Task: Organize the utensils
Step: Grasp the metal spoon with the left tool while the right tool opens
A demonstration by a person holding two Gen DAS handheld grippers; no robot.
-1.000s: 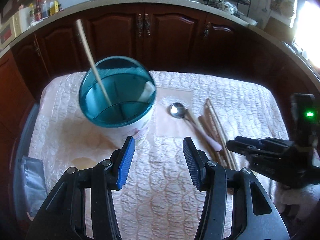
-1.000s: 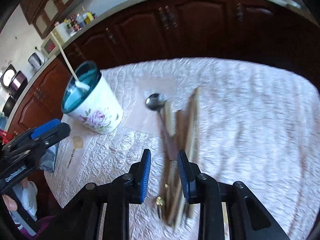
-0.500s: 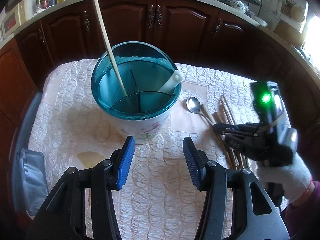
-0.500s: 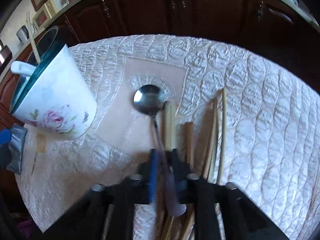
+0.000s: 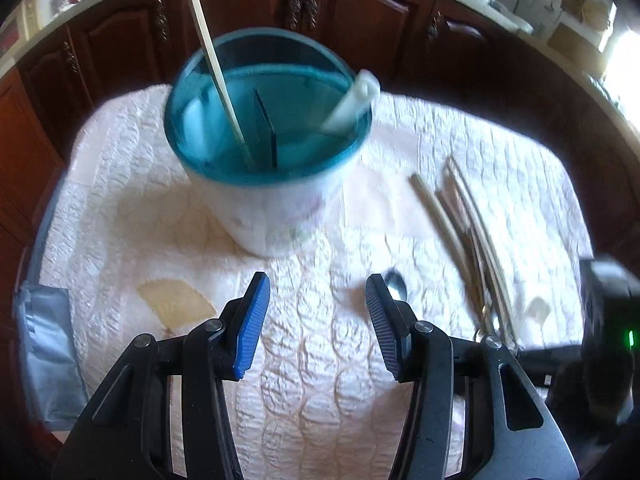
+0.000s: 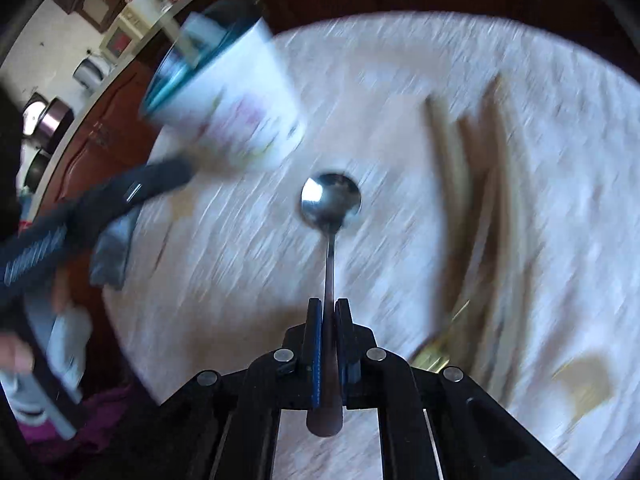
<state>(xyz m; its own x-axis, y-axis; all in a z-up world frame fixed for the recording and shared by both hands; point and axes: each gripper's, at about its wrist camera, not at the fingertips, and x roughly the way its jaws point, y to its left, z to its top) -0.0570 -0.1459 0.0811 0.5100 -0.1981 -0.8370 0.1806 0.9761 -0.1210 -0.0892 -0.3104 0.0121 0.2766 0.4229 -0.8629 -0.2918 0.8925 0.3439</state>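
Note:
My right gripper (image 6: 329, 305) is shut on the handle of a metal spoon (image 6: 331, 199) and holds it above the quilted cloth, bowl pointing forward. The spoon's bowl also shows in the left wrist view (image 5: 396, 285), just behind my right finger there. A white flowered utensil holder with a teal divided inside (image 5: 266, 120) stands ahead of my left gripper (image 5: 318, 296), which is open and empty. The holder holds a long wooden stick (image 5: 212, 56) and a white handle (image 5: 352, 102). The holder shows blurred in the right wrist view (image 6: 236, 108).
Several wooden chopsticks and utensils (image 5: 468, 220) lie on the cloth to the right; they also show in the right wrist view (image 6: 480, 184). Dark wooden cabinets (image 5: 312, 4) ring the table. A grey cloth (image 5: 48, 344) hangs at the left edge.
My right gripper closed on the spoon and lifted it off the cloth, swinging toward the left. The left gripper moved closer to the holder and stayed open.

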